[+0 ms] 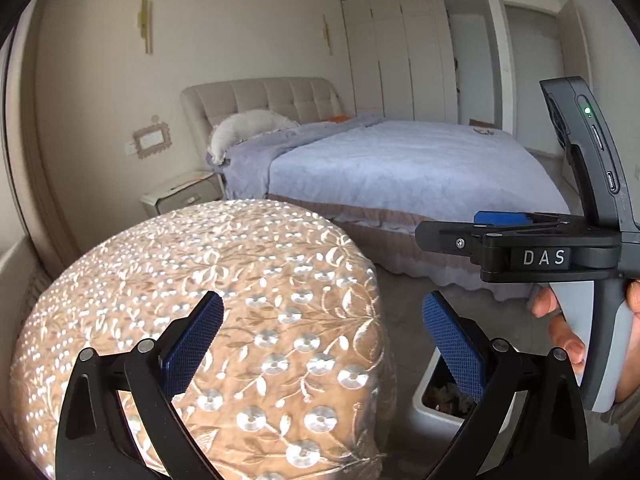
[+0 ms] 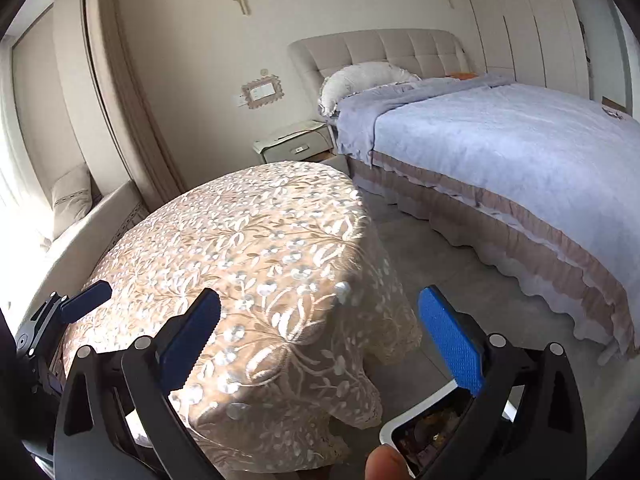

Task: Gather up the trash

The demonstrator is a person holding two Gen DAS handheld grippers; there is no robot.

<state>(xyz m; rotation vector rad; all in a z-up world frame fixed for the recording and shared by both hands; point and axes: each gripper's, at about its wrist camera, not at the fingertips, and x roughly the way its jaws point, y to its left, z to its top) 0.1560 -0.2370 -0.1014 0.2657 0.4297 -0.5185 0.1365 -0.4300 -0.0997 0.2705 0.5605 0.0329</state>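
Observation:
My left gripper [image 1: 323, 334] is open and empty, held above the near right edge of a round table [image 1: 224, 280] covered with a beige embroidered cloth. A white trash bin [image 1: 444, 398] with scraps inside stands on the floor right of the table, partly hidden by my right finger. My right gripper [image 2: 320, 330] is open and empty, above the table's near edge [image 2: 248, 248]; the bin [image 2: 424, 428] sits below its right finger. The right gripper also shows in the left wrist view [image 1: 448, 226], seen side-on, and the left gripper shows in the right wrist view [image 2: 86, 300]. No loose trash shows on the cloth.
A bed [image 1: 400, 164] with a lilac cover fills the right and far side. A white nightstand [image 1: 180, 194] stands between bed and table. A window ledge with a cushion [image 2: 72, 196] runs along the left. Grey floor [image 2: 460, 272] lies between table and bed.

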